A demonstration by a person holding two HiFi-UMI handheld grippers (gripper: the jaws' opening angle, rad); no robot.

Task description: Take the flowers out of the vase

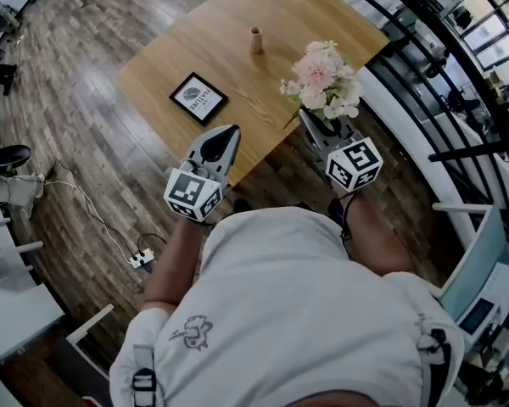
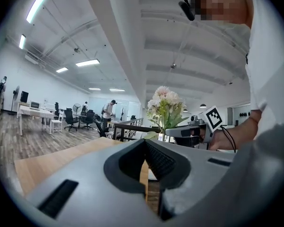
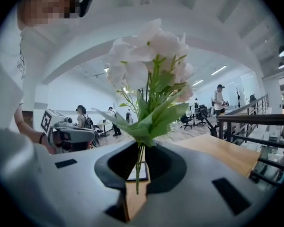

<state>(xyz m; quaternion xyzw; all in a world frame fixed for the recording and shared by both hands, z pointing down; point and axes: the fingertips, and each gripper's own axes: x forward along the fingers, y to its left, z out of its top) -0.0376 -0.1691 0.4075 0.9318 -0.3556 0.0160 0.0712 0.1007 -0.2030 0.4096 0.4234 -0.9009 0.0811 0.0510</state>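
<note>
- Gripping thin green stems (image 3: 139, 171) in the right claw (image 3: 141, 161), jaws pinched narrow onto them.
- Carrying the bunch of pale pink and white flowers (image 3: 149, 60) upright above that claw, free of any vessel, about over the near edge of the bench (image 1: 263, 7).
- Holding nothing in the left claw (image 2: 145, 148), jaws together, pointed level, near the right one but apart from it.
- Standing upright far back on the bench, well apart from the bunch: a small tan vase (image 1: 255, 40), apparently empty, though too small in the head view to be sure.
- Lying flat nearer the front edge: a black-framed sign (image 1: 198, 97), untouched.
- Judged mostly done: flowers already out of the vase. Left to do: setting the bunch down somewhere and letting go.
</note>
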